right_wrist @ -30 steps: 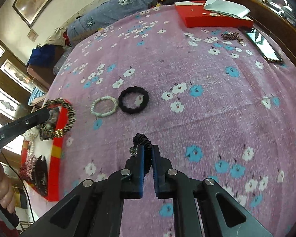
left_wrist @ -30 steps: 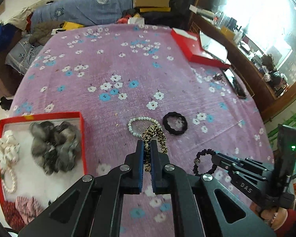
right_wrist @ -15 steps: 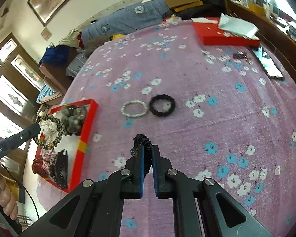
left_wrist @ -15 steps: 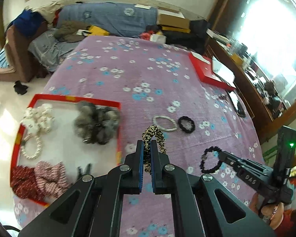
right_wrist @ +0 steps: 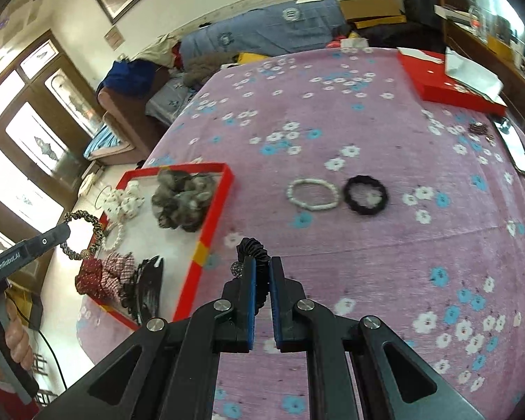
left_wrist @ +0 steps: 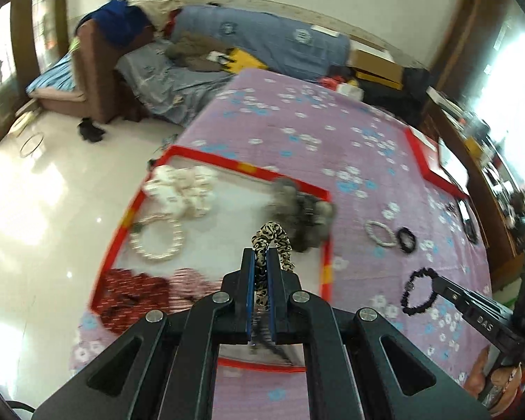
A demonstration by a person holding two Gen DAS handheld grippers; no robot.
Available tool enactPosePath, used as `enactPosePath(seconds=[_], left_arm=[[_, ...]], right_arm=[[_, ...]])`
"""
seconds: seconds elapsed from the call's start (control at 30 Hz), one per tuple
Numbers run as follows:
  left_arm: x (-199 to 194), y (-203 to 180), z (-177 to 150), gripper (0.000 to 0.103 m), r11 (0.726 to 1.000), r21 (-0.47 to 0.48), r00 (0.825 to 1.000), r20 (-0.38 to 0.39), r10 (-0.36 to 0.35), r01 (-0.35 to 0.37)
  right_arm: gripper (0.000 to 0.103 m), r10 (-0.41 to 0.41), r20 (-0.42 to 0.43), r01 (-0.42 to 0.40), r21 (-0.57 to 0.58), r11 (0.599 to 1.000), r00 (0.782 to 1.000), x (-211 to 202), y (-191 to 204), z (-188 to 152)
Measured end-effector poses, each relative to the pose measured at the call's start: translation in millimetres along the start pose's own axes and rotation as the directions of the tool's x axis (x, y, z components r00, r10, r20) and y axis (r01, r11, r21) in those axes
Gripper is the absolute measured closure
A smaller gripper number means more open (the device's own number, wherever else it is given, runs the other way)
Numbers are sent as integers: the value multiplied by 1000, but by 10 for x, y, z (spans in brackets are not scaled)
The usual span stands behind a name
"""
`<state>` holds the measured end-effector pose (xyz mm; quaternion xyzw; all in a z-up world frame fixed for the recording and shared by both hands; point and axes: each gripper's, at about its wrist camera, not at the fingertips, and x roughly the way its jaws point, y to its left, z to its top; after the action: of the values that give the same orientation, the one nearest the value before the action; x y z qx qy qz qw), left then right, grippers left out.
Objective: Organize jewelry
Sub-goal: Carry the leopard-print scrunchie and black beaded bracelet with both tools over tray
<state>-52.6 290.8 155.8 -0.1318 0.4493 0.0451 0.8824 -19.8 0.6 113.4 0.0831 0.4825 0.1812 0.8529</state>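
Observation:
My left gripper [left_wrist: 259, 262] is shut on a leopard-print scrunchie [left_wrist: 273, 236] and holds it in the air over the red-rimmed white tray [left_wrist: 224, 162]; it also shows in the right wrist view [right_wrist: 82, 234]. My right gripper [right_wrist: 260, 273] is shut on a black scrunchie with a bead [right_wrist: 252, 248], above the purple floral cloth right of the tray [right_wrist: 215, 217]. The black scrunchie also shows in the left wrist view [left_wrist: 420, 292]. A white bead bracelet [right_wrist: 311, 194] and a black hair tie [right_wrist: 365, 194] lie on the cloth.
The tray holds a grey fur scrunchie [right_wrist: 182, 197], a white bow [left_wrist: 182, 189], a pearl bracelet [left_wrist: 157, 241], red checked scrunchies [right_wrist: 103, 274] and a black claw clip [right_wrist: 147, 287]. A red box [right_wrist: 444, 82] and a phone [right_wrist: 516, 147] lie far right.
Both grippers have risen and moved left with their scrunchies. The left gripper went from above the cloth to over the tray. The right gripper has come nearer the tray's edge.

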Motion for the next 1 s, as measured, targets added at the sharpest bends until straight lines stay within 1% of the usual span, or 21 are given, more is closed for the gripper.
enactPosePath(seconds=[0.13,0.23,0.4,0.6,0.73,0.83,1.0], left_arm=[[9,306,11,97,999,-46,1000,-5,14,-14],[46,426,55,97,998,-58,1000,-12,4,-5],[171,454,217,97,999,-34,1000,-19,-21,20],[555,425,545,97,995,-13,994,-47,-97,97],[938,415,761,97,991,-5,986,-98,-135,135],[1175,435,844,97,992,0,983,-132,-129,130],[1495,503,896,97,994,-1,979,-173,-111,112]], right_arm=[[94,8,-16,-9,-16,1000,1000,102,154,-1],[94,10,-25,-11,-29,1000,1000,158,256,14],[94,27,-40,-29,-54,998,999,283,494,110],[94,96,-64,-101,-86,991,993,472,889,292],[94,125,-87,-134,-110,985,988,675,1153,380],[94,126,-107,-140,-133,981,986,889,1348,430],[94,139,-163,-158,-107,982,977,1236,1480,487]])
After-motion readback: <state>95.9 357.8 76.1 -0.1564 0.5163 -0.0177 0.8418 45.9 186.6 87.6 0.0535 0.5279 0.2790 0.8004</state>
